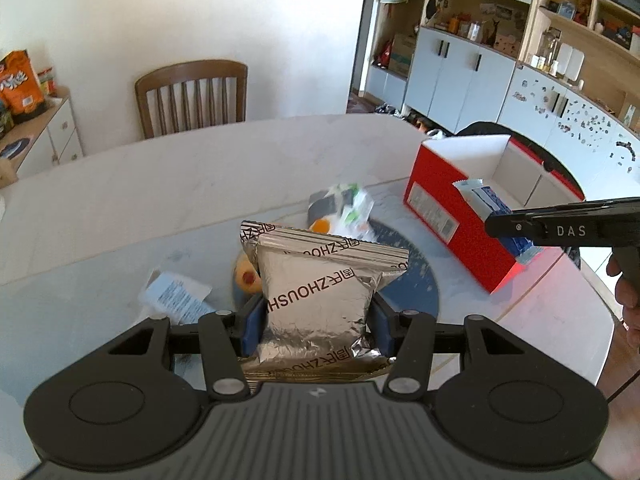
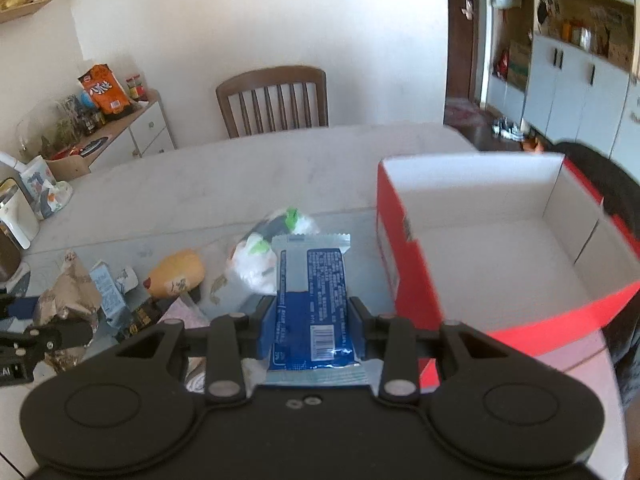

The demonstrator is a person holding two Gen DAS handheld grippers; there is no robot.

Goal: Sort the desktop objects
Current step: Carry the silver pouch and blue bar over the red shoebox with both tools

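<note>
Two jaws clenched: left gripper on crinkled foil packet, right gripper on glossy blue wrapper.

Plain white wall at the back, w/ a brown slat-back chair pushed to the pale marble table. Low white drawer unit on the left, grey-white cupboards w/ open wood shelves on the right. Bright daylight.

home dining room | wooden chair | marble table (cluttered) | wall cabinets
</note>
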